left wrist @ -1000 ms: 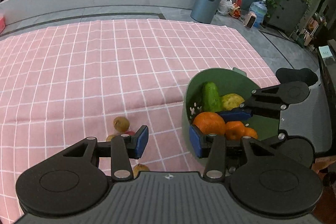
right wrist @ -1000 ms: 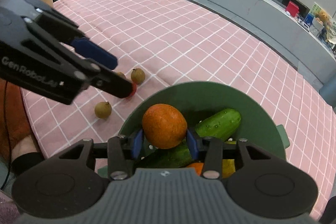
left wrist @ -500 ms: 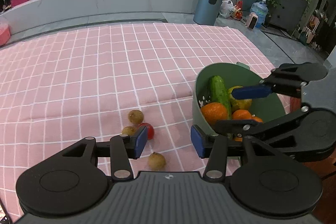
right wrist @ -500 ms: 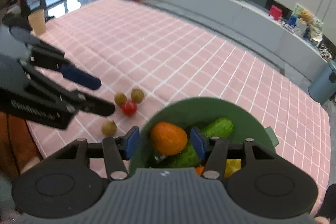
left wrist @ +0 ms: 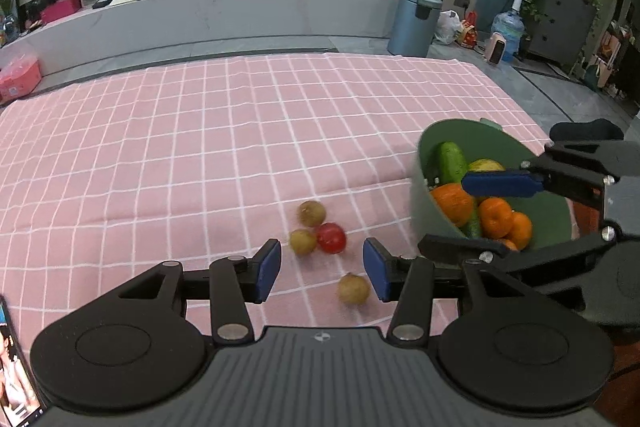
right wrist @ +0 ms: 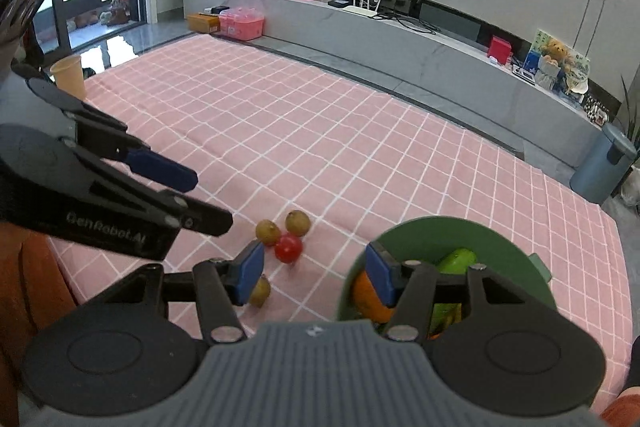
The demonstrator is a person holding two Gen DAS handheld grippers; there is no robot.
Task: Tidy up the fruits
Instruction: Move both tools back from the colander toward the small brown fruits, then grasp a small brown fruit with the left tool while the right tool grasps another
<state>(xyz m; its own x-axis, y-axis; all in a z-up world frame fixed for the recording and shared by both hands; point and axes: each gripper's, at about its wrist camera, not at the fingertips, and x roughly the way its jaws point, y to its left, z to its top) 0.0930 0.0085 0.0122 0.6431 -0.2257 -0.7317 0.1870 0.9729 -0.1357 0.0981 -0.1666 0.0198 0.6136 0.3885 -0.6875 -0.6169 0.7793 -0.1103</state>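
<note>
**Four Small Fruits Left Outside the Bowl**

Both grippers hang empty above the pink checked cloth. The left gripper (left wrist: pixel 322 269) stands partly open with nothing between its jaws, over a red tomato (left wrist: pixel 331 237) and three small brownish fruits (left wrist: pixel 312 213), possibly longans, though blur makes that uncertain. The right gripper (right wrist: pixel 314 273), likewise partly open and holding nothing, sits near the rim of the green bowl (left wrist: pixel 430 215), which already carries an orange (left wrist: pixel 452 201), a cucumber (left wrist: pixel 452 159) and tangerines (left wrist: pixel 506 223). The step in hand appears to be collecting the loose fruits; the next move likely calls for lowering one gripper around the nearest and closing gently. The left gripper's side reads "GenRobot.AI" in the right wrist view.
</note>
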